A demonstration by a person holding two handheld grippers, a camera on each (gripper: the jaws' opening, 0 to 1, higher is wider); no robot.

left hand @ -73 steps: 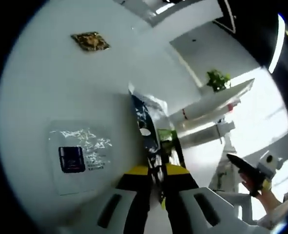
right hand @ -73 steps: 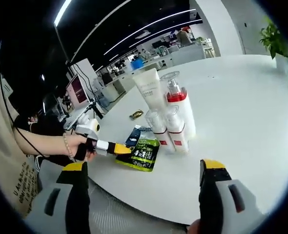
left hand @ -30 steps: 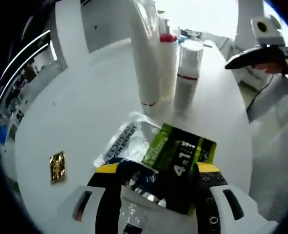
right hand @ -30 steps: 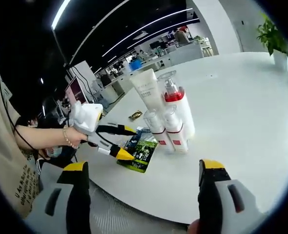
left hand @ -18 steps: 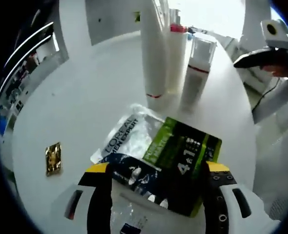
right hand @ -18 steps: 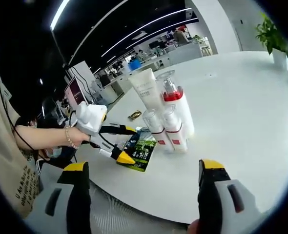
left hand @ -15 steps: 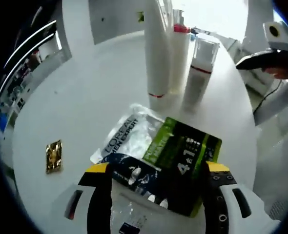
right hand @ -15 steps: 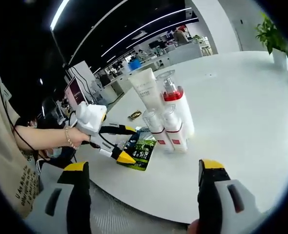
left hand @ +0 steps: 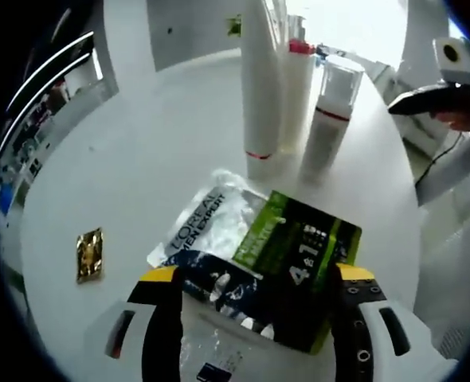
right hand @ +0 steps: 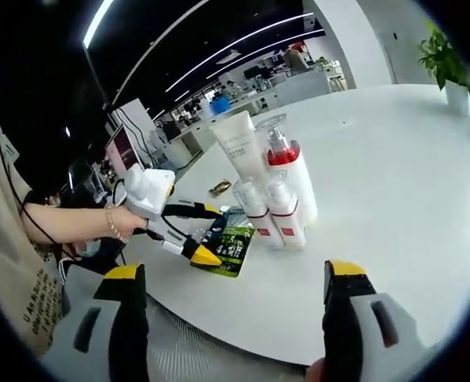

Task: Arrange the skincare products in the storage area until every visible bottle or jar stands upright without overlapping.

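Left tongs barely shifted, still spread over three overlapping sachets, right tongs hanging released, four upright bottles, one gold packet, white round surface, dim office behind.

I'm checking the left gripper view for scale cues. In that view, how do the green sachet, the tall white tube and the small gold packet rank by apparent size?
1. Green sachet, though it lies nearest the camera, so that is unsure.
2. Tall white tube, close to the sachet in apparent size.
3. Small gold packet, clearly smallest.
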